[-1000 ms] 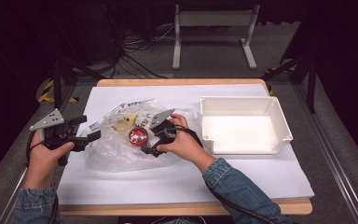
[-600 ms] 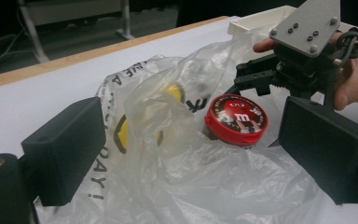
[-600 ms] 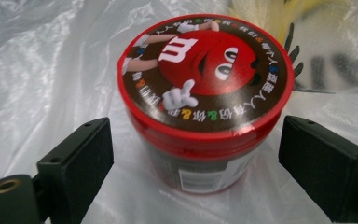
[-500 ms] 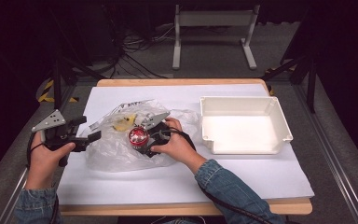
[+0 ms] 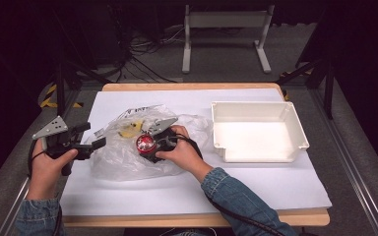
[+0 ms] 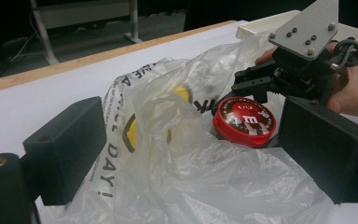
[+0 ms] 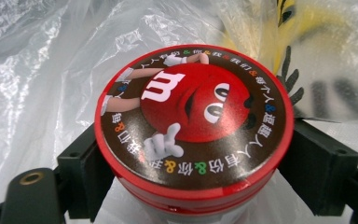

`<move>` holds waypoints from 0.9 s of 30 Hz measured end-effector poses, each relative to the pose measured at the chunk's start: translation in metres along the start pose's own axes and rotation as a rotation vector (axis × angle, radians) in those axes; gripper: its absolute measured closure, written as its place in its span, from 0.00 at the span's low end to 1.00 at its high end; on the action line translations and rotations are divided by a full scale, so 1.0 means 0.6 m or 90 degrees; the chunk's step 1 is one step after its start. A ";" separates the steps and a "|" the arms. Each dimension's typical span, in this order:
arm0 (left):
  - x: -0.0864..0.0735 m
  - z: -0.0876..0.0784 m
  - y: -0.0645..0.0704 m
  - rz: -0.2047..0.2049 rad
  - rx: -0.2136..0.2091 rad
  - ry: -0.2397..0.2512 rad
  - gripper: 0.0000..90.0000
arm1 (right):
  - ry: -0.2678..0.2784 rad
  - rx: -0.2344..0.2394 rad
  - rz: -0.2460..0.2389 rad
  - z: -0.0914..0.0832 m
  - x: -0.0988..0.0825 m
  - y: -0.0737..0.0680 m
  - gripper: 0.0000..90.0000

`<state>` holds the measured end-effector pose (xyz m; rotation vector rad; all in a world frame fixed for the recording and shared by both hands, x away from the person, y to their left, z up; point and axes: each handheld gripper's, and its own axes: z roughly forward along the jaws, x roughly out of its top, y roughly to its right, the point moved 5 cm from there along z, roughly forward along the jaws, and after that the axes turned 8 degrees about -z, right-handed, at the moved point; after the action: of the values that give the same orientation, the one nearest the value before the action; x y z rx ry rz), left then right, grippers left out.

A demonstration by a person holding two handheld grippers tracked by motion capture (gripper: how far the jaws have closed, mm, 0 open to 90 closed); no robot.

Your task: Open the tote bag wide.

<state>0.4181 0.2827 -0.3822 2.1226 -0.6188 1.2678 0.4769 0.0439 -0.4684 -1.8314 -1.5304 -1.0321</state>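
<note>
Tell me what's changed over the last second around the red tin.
The right claw edged lower onto the red tin, its jaws closing in; the tin now sits between them. The left claw, plastic bag and white tray stayed put.

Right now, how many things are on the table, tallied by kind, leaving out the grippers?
Red round tin: 1
Clear plastic bag: 1
White tray: 1
White paper sheet: 1
Total: 4
Something yellow shows through the bag; I cannot tell whether it is print or a separate item.
</note>
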 end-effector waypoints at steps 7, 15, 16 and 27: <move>0.000 0.000 0.001 0.001 0.000 0.000 0.10 | 0.003 -0.004 -0.015 -0.003 0.003 -0.005 0.27; -0.001 0.000 0.000 0.000 0.000 0.000 0.10 | -0.005 -0.004 -0.025 -0.012 0.011 -0.006 0.27; -0.001 -0.001 0.001 -0.001 0.000 -0.001 0.10 | -0.006 -0.004 -0.027 -0.015 0.014 -0.006 0.27; -0.002 -0.008 0.007 -0.012 -0.036 -0.020 0.03 | 0.004 0.000 -0.048 -0.059 0.052 -0.009 0.27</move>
<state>0.4117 0.2828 -0.3805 2.1003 -0.6389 1.1945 0.4657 0.0344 -0.4230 -1.7817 -1.6066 -1.0714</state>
